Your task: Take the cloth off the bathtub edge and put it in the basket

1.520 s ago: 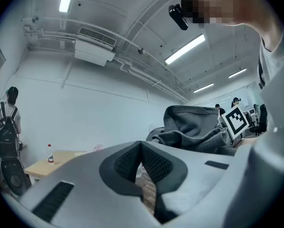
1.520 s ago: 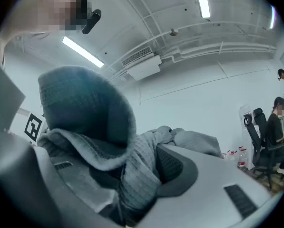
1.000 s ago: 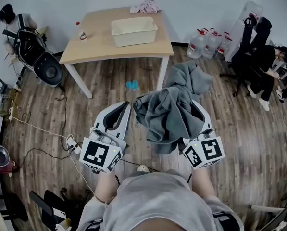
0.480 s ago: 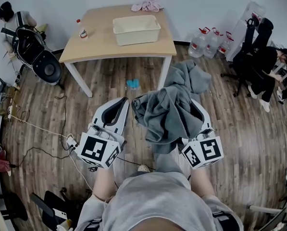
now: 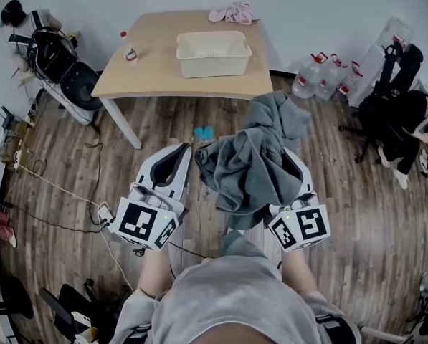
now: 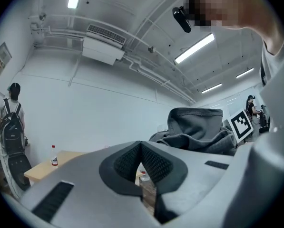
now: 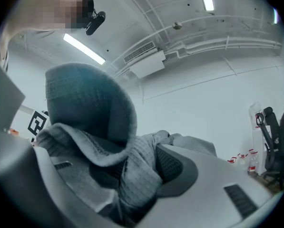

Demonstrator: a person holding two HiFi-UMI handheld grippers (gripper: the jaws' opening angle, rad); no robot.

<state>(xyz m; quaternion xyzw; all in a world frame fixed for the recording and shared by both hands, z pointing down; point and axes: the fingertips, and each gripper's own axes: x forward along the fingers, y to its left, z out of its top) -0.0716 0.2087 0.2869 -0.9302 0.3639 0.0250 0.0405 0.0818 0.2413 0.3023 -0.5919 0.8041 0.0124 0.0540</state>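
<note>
The grey cloth (image 5: 253,156) is already lifted, clamped in the right gripper's (image 7: 144,172) wide-set jaws, while the left gripper (image 6: 141,148) is closed on nothing; the basket (image 5: 212,56) at 12 o'clock, well apart, stands unfilled.

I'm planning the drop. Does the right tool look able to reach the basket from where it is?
Probably not yet. The right tool, shut on the cloth, is over the floor, and the basket sits on the table farther ahead. Nothing stands between them, so the way looks free.
</note>
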